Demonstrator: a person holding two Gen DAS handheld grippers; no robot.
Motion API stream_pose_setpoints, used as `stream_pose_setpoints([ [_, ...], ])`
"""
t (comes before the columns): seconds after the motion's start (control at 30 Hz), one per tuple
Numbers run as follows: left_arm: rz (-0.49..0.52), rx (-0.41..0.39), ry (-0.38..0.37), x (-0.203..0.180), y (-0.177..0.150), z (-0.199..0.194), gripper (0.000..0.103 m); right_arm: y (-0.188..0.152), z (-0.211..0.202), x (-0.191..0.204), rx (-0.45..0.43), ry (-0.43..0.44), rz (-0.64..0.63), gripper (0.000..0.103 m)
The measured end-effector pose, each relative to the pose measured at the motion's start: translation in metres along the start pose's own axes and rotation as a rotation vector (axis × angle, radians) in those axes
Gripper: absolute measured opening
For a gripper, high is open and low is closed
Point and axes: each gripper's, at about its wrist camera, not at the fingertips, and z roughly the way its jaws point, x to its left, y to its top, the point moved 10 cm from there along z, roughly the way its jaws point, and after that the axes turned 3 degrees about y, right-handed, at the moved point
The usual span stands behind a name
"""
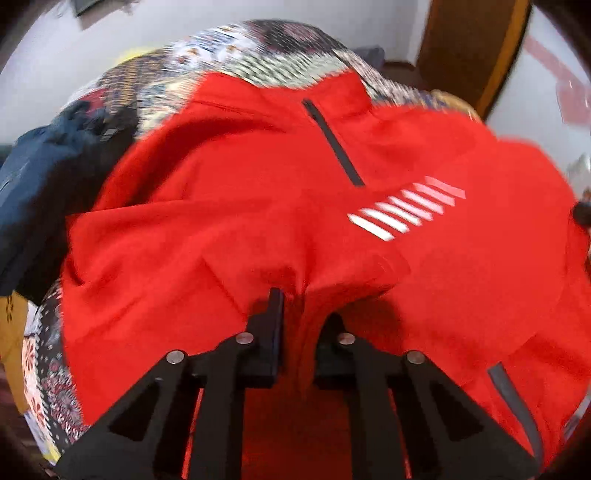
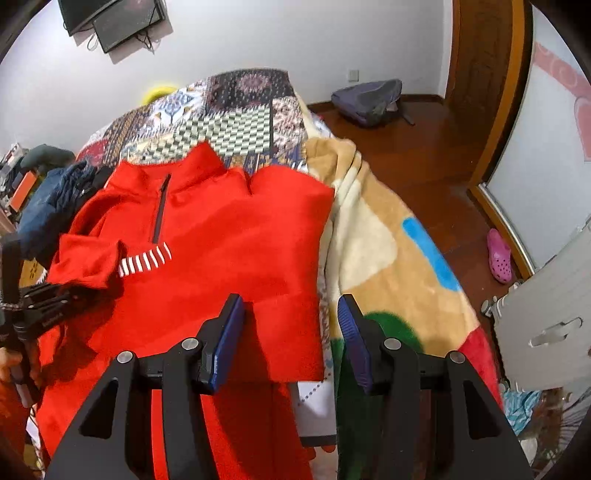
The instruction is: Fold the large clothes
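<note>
Red fleece pullover (image 2: 236,236) with white stripes (image 2: 146,260), patchwork-patterned bedspread (image 2: 240,107), tan blanket (image 2: 373,236), pink shoe (image 2: 499,255)

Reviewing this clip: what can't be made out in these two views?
- Left wrist: the left gripper pinches the red pullover; bunched cloth hides its right fingertip. Motion blur smears the white stripes.
- Right wrist: the pullover's hem runs behind the open right gripper.
- Right wrist: wall screens cut off by the edge.

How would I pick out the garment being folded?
Look at the bed under the patchwork quilt. Spread across it lies the red pullover, beside a dark blue jacket. Only the red one has a short dark zipper and white stripes on the chest.
</note>
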Motion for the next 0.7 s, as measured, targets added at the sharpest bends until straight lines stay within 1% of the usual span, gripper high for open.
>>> stream_pose_setpoints([
  [0.07,-0.046,-0.036,0.003,0.016,0.007,-0.017,0.011,0.006,-0.004,0.001,-0.022,0.001,0.002,0.049],
  [0.17,-0.129,-0.112,-0.004,0.045,0.020,-0.048,0.007,0.007,-0.001,0.004,-0.026,0.017,0.016,0.057],
  [0.23,-0.170,-0.157,-0.005,0.063,0.026,-0.065,0.007,0.001,0.007,0.007,-0.004,0.020,0.013,0.057],
  [0.27,-0.187,-0.177,0.000,0.071,0.026,-0.073,0.006,-0.004,0.015,0.009,0.021,0.019,0.006,0.057],
  [0.37,-0.212,-0.209,0.012,0.089,0.022,-0.086,0.006,-0.017,0.025,0.017,0.061,0.049,0.009,0.058],
  [0.43,-0.221,-0.215,0.030,0.098,0.013,-0.087,0.006,-0.020,0.027,0.021,0.058,0.053,0.012,0.062],
  [0.5,-0.235,-0.207,0.064,0.106,0.001,-0.084,0.006,-0.019,0.027,0.023,0.053,0.035,0.001,0.062],
  [0.53,-0.261,-0.195,0.089,0.116,-0.008,-0.079,0.007,-0.019,0.027,0.024,0.054,0.030,-0.004,0.062],
  [0.57,-0.285,-0.183,0.091,0.122,-0.016,-0.075,0.008,-0.019,0.028,0.024,0.054,0.029,-0.005,0.063],
  [0.6,-0.317,-0.167,0.085,0.129,-0.024,-0.071,0.012,-0.019,0.027,0.023,0.053,0.028,-0.005,0.063],
  [0.63,-0.364,-0.146,0.075,0.139,-0.036,-0.064,0.014,-0.019,0.028,0.023,0.053,0.027,-0.005,0.063],
  [0.7,-0.423,-0.115,0.069,0.153,-0.055,-0.054,0.014,-0.020,0.027,0.022,0.052,0.026,-0.003,0.064],
])
